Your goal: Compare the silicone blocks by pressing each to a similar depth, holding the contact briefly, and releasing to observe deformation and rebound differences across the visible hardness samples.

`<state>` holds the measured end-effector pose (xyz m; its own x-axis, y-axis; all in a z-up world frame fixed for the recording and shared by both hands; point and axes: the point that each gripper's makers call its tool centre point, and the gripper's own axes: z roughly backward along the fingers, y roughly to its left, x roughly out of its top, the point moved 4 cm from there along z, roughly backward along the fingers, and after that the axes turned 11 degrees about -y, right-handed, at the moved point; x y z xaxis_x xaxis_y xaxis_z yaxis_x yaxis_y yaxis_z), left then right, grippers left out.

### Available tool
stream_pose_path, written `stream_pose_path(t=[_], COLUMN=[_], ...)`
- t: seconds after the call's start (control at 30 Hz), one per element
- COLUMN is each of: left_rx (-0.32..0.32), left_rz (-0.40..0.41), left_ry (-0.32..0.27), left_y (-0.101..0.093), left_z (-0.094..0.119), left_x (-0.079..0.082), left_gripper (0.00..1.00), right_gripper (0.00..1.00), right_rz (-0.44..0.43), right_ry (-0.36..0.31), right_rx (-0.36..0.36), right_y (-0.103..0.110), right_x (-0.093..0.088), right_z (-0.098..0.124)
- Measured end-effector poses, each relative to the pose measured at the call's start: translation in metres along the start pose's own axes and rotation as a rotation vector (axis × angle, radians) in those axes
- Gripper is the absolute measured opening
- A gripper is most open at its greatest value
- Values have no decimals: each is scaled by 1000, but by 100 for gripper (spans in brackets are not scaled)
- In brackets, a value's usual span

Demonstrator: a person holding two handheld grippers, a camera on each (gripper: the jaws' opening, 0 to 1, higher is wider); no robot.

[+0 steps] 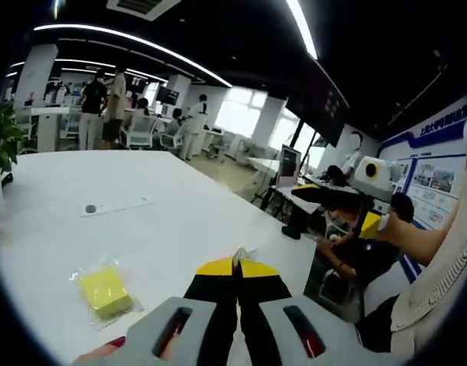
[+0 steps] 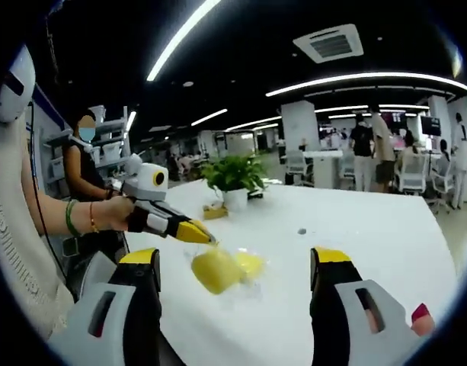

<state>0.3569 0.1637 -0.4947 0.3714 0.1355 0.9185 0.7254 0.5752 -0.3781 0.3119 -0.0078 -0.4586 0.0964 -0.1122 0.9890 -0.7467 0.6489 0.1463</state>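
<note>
A yellow silicone block (image 1: 105, 292) lies in a clear plastic wrapper (image 1: 120, 313) on the white table (image 1: 180, 213), and in the left gripper view it sits off to the left of the left gripper (image 1: 236, 267), near but clearly apart from the yellow-tipped jaws, which are pressed together with nothing between them. In the right gripper view two yellow pieces show, a larger yellow block (image 2: 215, 270) nearest the camera and a second yellow piece (image 2: 251, 264) just behind it and touching or nearly so (whether both are hardness samples I cannot tell, the near one being blurred). They lie between the spread jaws of the right gripper (image 2: 237, 267), which is wide apart and holding nothing; the block sits closer to its left jaw. The left gripper also reaches into that view from the left, its closed tip (image 2: 193, 232) just above and beside the larger block, not visibly touching it. My judgement is that the left gripper is nearer and better placed to press: the coming move turns on bringing its tip down and slightly rightward onto the block's top face. Farther out stand a potted plant (image 2: 235, 177), a small dark disc (image 1: 91, 208) on a white strip, and people at desks (image 1: 111, 107).
</note>
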Motion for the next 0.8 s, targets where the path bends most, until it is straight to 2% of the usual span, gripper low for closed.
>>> stream_pose_path(t=[0.1, 0.23, 0.4, 0.63, 0.8], left_rx=[6, 10, 15, -8, -43], left_rz=[13, 20, 37, 57, 69], left_ry=[7, 22, 30, 44, 45], left_y=[5, 13, 27, 37, 40], left_z=[-4, -10, -21, -52, -80], left_x=[-3, -9, -17, -26, -29], left_gripper=[0, 0, 0, 0, 0], right_gripper=[77, 78, 78, 79, 79], right_rz=[-2, -25, -55, -72, -84], right_ry=[61, 98, 119, 174, 192], right_rx=[-41, -93, -135, -200, -256], right_y=[-7, -10, -10, -16, -24], right_x=[-13, -28, -38, -52, -55], right_z=[14, 34, 54, 74, 89])
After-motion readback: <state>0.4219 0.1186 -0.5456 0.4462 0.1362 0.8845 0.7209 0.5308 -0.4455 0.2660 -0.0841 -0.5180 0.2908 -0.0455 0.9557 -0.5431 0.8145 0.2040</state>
